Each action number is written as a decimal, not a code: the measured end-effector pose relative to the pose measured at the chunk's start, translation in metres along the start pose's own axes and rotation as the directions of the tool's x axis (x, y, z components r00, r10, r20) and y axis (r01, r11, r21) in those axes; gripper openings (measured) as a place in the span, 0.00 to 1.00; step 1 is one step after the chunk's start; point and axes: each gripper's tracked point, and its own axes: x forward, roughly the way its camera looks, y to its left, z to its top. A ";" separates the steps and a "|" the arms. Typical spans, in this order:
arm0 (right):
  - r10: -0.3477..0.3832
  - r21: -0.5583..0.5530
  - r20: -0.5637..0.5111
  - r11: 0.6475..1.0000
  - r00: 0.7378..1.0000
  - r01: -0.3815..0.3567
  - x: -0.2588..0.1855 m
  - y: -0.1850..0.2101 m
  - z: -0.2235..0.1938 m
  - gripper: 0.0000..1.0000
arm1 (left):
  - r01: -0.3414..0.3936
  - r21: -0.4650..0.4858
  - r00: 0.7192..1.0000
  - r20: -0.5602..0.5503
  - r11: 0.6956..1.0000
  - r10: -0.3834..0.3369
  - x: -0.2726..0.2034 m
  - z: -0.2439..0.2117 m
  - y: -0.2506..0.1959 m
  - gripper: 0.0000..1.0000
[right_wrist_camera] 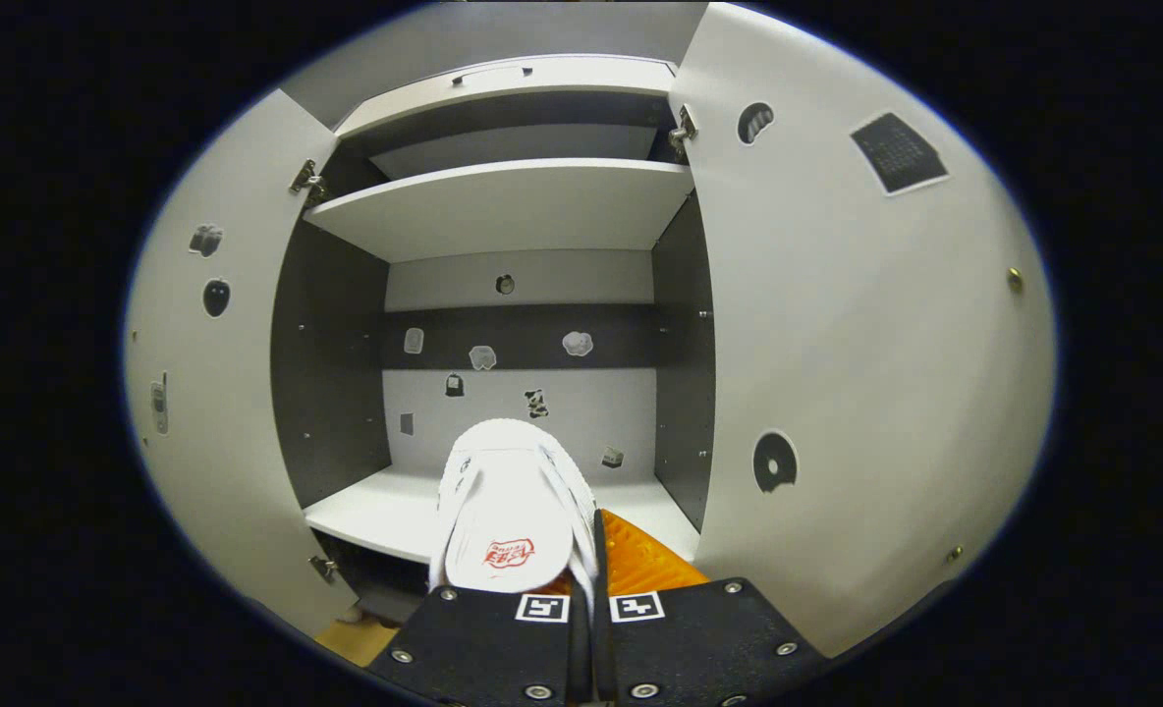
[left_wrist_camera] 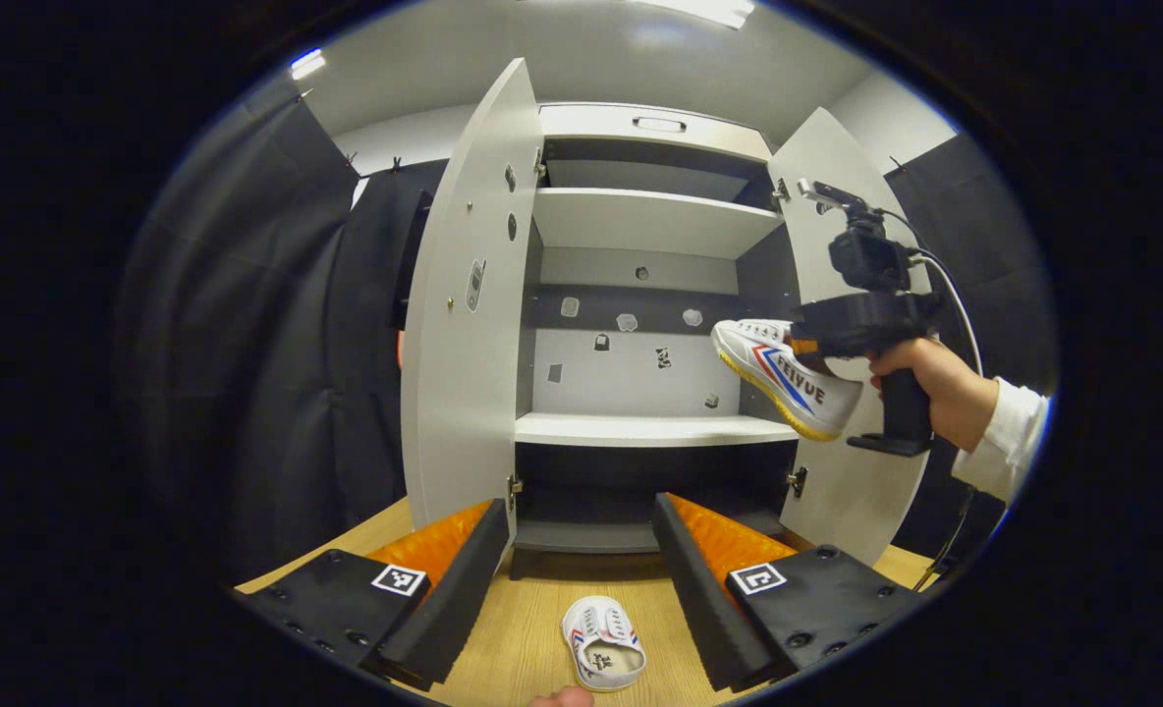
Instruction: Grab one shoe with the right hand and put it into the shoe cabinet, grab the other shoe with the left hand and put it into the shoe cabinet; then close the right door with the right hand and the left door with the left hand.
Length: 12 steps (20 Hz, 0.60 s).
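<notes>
Right gripper jaws clamp shoe before cabinet; left gripper jaws open.

Heel of the raised shoe hidden behind the right gripper. Second shoe partly masked by a fingertip at the bottom edge. Cabinet stickers too small to identify.

Left tongs agape, right tongs clamped

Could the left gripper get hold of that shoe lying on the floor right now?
Probably yes. The left gripper is open, and the shoe on the floor lies between and just ahead of its fingers, with only bare wooden floor around it. The other shoe is off to the side, held by the right gripper.
</notes>
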 end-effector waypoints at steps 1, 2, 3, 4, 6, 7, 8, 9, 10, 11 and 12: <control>-0.011 0.012 -0.022 1.000 1.000 0.011 0.025 0.001 0.006 0.01 | 0.004 -0.002 1.000 0.001 1.000 -0.004 0.002 0.001 0.001 0.96; -0.017 0.029 -0.052 0.999 0.998 0.019 0.046 0.002 0.003 0.01 | 0.007 -0.002 1.000 0.000 1.000 -0.007 0.004 0.000 0.001 0.96; -0.021 0.038 -0.090 0.999 0.996 0.025 0.068 0.003 -0.002 0.01 | 0.007 0.003 1.000 0.002 1.000 -0.007 0.007 0.002 0.003 0.96; -0.032 0.033 -0.124 0.999 0.992 0.037 0.088 0.003 -0.009 0.01 | 0.004 0.009 1.000 0.005 1.000 -0.004 0.007 0.004 0.004 0.96; -0.069 -0.017 -0.182 0.998 0.981 0.067 0.125 0.000 -0.025 0.00 | -0.002 0.019 1.000 0.010 1.000 0.002 0.007 0.005 0.006 0.96; -0.087 -0.045 -0.212 0.996 0.973 0.079 0.141 -0.002 -0.034 0.00 | -0.005 0.021 1.000 0.008 1.000 0.005 0.007 0.005 0.007 0.96; -0.099 -0.065 -0.234 0.994 0.967 0.086 0.154 -0.003 -0.039 0.00 | -0.007 0.020 1.000 0.005 1.000 0.007 0.006 0.005 0.006 0.96; -0.106 -0.068 -0.260 0.993 0.960 0.092 0.163 -0.002 -0.047 0.00 | -0.008 0.017 1.000 -0.001 1.000 0.008 0.006 0.003 0.005 0.99; -0.103 -0.048 -0.278 0.994 0.955 0.093 0.171 0.000 -0.053 0.01 | -0.010 0.015 1.000 -0.005 1.000 0.010 0.004 0.002 0.005 0.96; -0.090 -0.026 -0.293 0.996 0.952 0.086 0.177 0.003 -0.059 0.01 | -0.012 0.015 1.000 -0.009 1.000 0.012 0.002 0.001 0.005 0.96; -0.080 -0.011 -0.306 0.997 0.949 0.080 0.180 0.005 -0.063 0.02 | -0.015 0.017 1.000 -0.012 1.000 0.015 0.001 0.000 0.005 0.96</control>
